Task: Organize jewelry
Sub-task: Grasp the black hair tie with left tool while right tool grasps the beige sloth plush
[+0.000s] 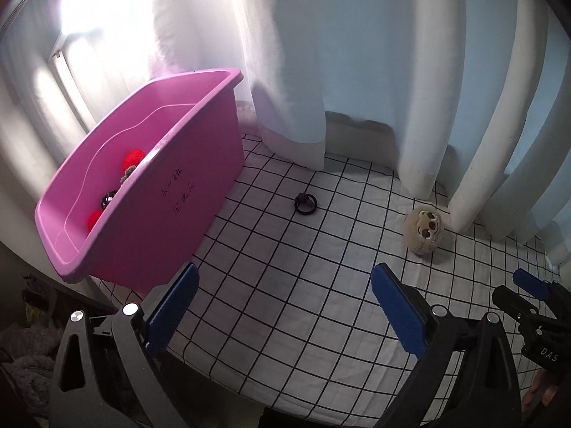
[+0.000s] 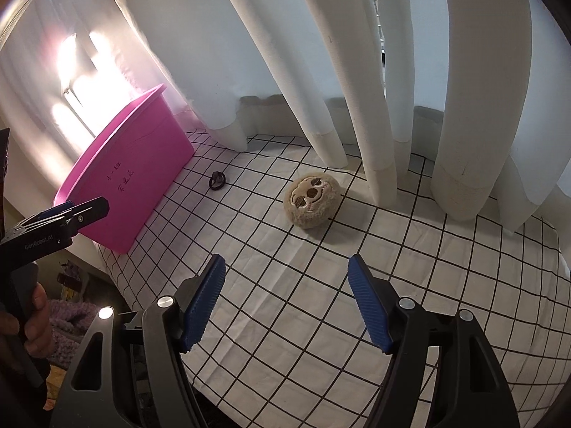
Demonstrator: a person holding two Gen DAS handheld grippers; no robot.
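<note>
Both tools are released and hold nothing. The left tool [image 1: 283,306] stands wide above the checked sheet [image 1: 303,303], and the right tool [image 2: 287,299] hangs likewise, further from the pink bin [image 1: 171,192]. The black hair tie [image 1: 306,204] lies flat on the sheet just beside the bin, well apart from the plush face clip [image 2: 311,200] nearer the curtain [image 2: 357,71]. The tie looks light, soft and stretchy, so it should flop once lifted; pinching across its bunched knot seems surest. The clip looks fluffy and light; squeeze it across its round sides
</note>
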